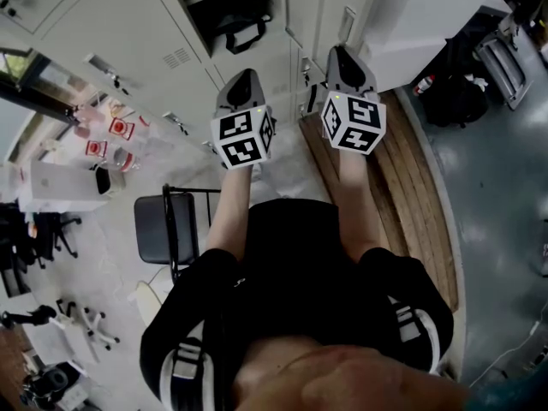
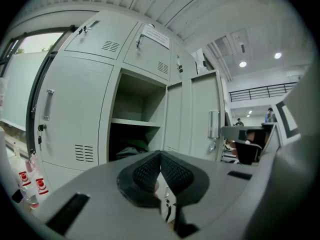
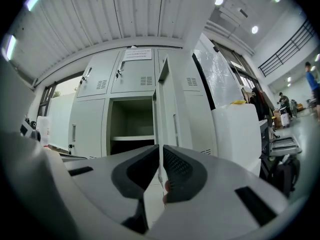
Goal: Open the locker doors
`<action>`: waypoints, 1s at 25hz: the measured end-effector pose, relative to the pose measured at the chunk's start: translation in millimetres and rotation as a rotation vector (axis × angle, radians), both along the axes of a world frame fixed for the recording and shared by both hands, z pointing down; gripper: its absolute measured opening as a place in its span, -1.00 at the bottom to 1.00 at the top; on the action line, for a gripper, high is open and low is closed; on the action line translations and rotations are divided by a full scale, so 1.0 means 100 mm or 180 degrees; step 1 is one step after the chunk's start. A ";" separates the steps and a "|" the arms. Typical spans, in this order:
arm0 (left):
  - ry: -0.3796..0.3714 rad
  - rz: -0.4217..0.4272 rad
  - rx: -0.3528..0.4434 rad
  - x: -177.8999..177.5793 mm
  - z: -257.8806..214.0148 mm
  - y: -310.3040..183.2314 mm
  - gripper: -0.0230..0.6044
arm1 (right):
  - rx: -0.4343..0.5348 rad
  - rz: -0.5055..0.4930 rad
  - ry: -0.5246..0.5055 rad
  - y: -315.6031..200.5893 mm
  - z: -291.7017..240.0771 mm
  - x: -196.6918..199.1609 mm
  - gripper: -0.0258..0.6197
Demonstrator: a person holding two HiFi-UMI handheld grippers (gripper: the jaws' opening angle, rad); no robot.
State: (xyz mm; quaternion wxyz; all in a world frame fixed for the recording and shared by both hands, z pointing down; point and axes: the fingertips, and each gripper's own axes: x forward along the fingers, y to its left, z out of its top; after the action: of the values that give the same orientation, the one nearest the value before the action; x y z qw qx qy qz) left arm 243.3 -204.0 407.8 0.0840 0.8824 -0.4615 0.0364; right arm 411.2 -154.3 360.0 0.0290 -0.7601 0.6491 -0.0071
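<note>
A bank of pale grey lockers point(image 1: 171, 41) stands ahead of me. One compartment point(image 1: 240, 15) stands open, with a shelf point(image 2: 135, 121) and a dark bag point(image 2: 127, 149) inside. Its door point(image 3: 167, 99) is swung out and I see it edge-on in the right gripper view. My right gripper point(image 3: 160, 149) is shut on that door's thin front edge, at the right of the head view point(image 1: 342, 56). My left gripper point(image 2: 160, 155) hangs in the air before the open compartment, pads touching and nothing between them, left of the right one point(image 1: 242, 80). Neighbouring doors point(image 2: 75, 114) are closed.
A wooden bench point(image 1: 411, 169) runs along the right. A white cabinet point(image 3: 235, 129) stands right of the lockers, with black bags point(image 1: 454, 92) on the floor beside it. A dark chair point(image 1: 163, 225) and a table with cups point(image 1: 111, 144) are on the left.
</note>
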 end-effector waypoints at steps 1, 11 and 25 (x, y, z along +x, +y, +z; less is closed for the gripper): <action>0.0000 -0.0016 0.0008 -0.02 -0.01 0.00 -0.89 | 0.0004 -0.0016 -0.0006 0.00 0.00 -0.01 -0.80; 0.0136 -0.0204 0.0082 -0.18 -0.04 0.00 -0.89 | -0.0017 -0.0381 -0.0220 -0.03 0.10 -0.24 -0.80; 0.0130 -0.0358 0.0088 -0.37 -0.02 -0.05 -0.89 | -0.0189 -0.0809 -0.0025 -0.24 0.24 -0.73 -0.80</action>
State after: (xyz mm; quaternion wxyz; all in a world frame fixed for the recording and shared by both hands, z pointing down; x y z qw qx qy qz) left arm 206.1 -208.7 405.9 0.0832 0.8567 -0.5090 0.0072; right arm 338.7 -178.4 384.2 0.0079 -0.6722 0.7396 -0.0330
